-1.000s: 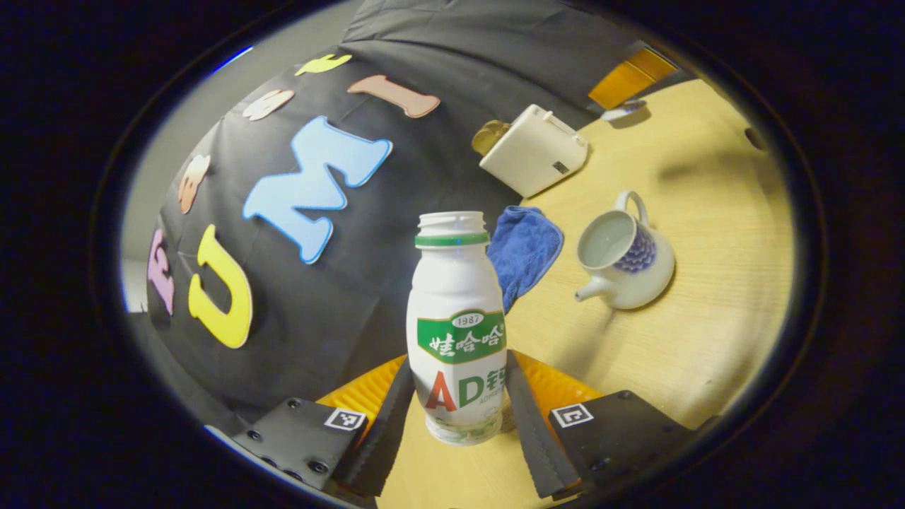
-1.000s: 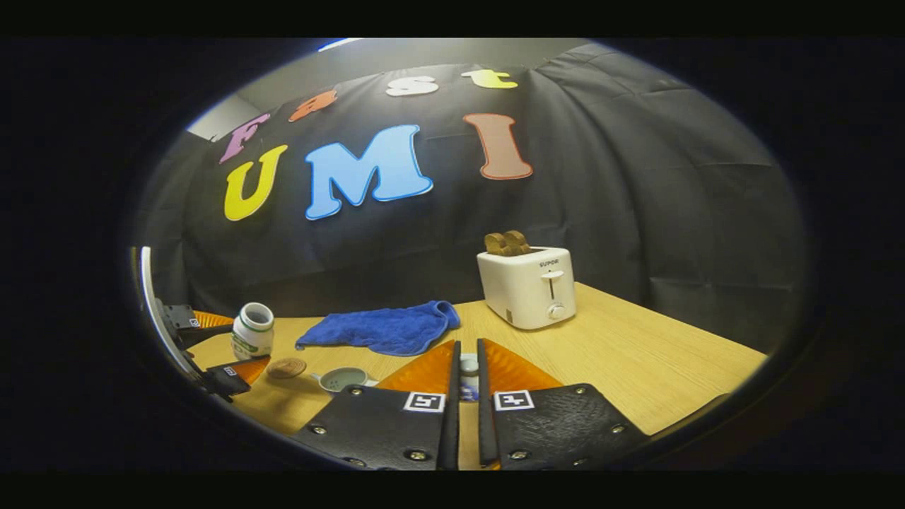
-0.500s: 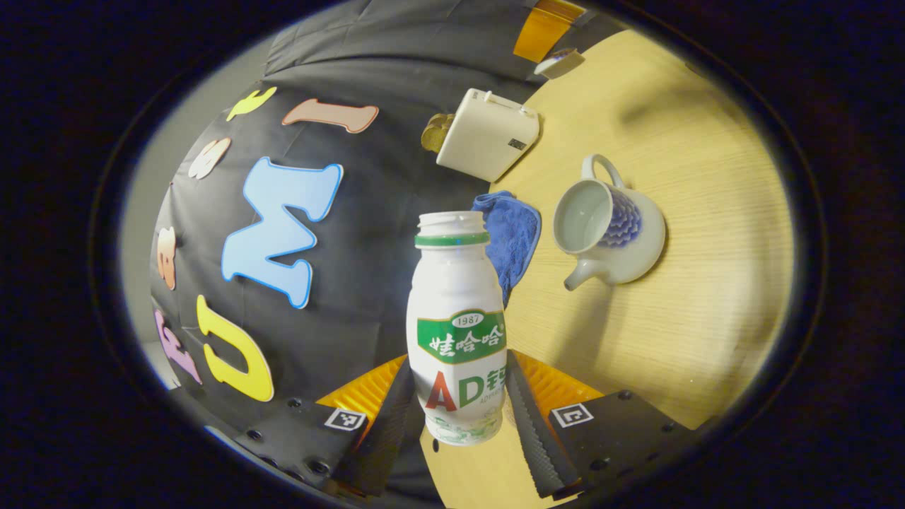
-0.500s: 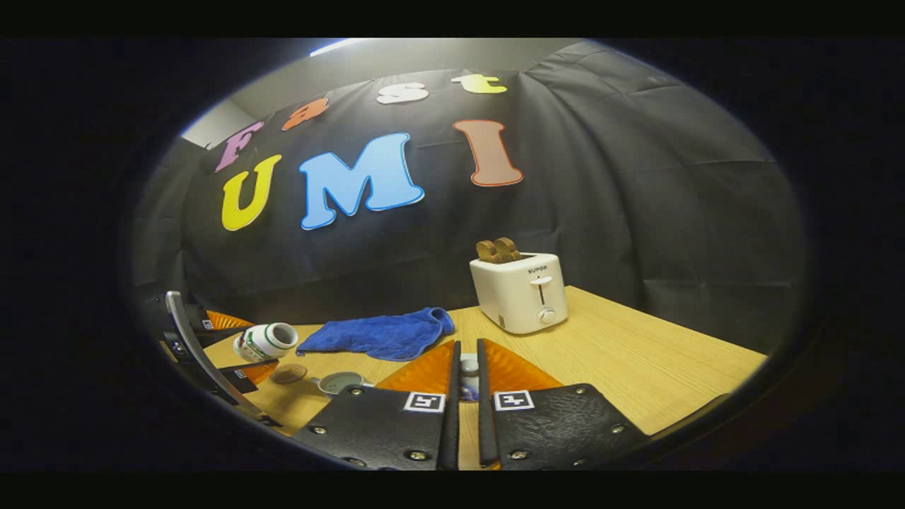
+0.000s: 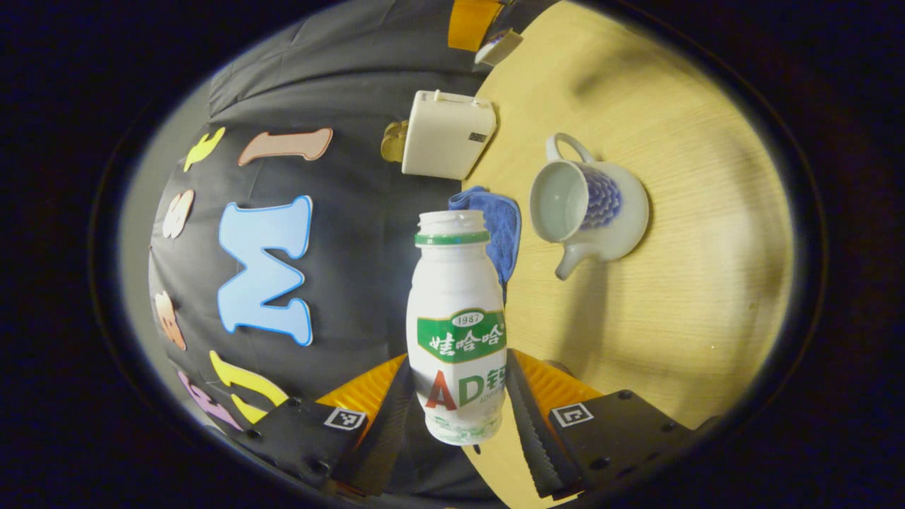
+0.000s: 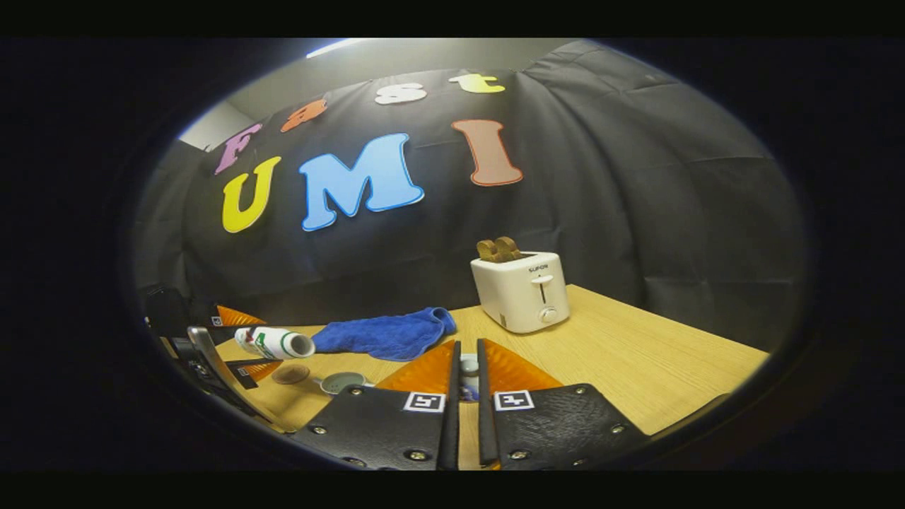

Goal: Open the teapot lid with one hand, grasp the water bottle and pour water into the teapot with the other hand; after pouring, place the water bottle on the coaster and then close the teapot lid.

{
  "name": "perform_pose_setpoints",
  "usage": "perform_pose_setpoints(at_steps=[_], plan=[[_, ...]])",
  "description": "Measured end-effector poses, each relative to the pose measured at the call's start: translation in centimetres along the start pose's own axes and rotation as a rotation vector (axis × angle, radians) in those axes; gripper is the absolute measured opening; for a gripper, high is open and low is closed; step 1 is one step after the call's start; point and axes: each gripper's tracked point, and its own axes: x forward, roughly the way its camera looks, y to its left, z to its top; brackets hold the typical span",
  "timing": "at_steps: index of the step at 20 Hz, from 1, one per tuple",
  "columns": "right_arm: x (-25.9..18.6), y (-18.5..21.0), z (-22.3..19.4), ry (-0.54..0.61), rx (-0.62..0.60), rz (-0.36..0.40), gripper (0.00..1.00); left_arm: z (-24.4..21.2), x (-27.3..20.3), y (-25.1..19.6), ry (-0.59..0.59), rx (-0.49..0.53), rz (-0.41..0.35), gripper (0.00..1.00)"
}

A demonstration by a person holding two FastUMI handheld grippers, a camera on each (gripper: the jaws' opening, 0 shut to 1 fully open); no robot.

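The left gripper [image 5: 458,406] has its fingers pressed on either side of the bottle [image 5: 457,332], low on its body, so the base and lower flanks are partly covered. The bottle is uncapped and, in the right gripper view, lies almost level in the air [image 6: 276,343], mouth toward the teapot [image 6: 341,382], at the near left part of the surface [image 6: 636,375]. Whether any water is leaving it cannot be made out. In the left gripper view the teapot [image 5: 587,205] stands lidless on the surface [image 5: 693,283], its hollow facing the camera and its spout reaching toward the bottle; the inside looks pale and no water level can be made out. In the right gripper view only its open rim and a bit of spout show, the rest hidden by the gripper's body. The coaster [image 6: 290,374] sits just left of the teapot, below the tilted bottle. The right gripper [image 6: 467,392] has its fingers nearly together, a narrow gap between them, with a small pale thing with blue marks, likely the lid [image 6: 467,375], caught in the gap; it is too hidden to be sure, or to tell whether both fingers touch it. A blue cloth [image 6: 385,332] lies by the far edge, partly behind the bottle in the left gripper view, and a toaster [image 6: 520,292] stands to its right.
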Motion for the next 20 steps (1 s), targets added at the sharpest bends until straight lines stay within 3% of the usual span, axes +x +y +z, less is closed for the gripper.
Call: perform_pose_setpoints(at_steps=[20], plan=[[-0.01, 0.2, -0.19, 0.009, -0.01, 0.007, 0.11, 0.36, 0.61, 0.81, -0.004, 0.269, -0.021, 0.81]])
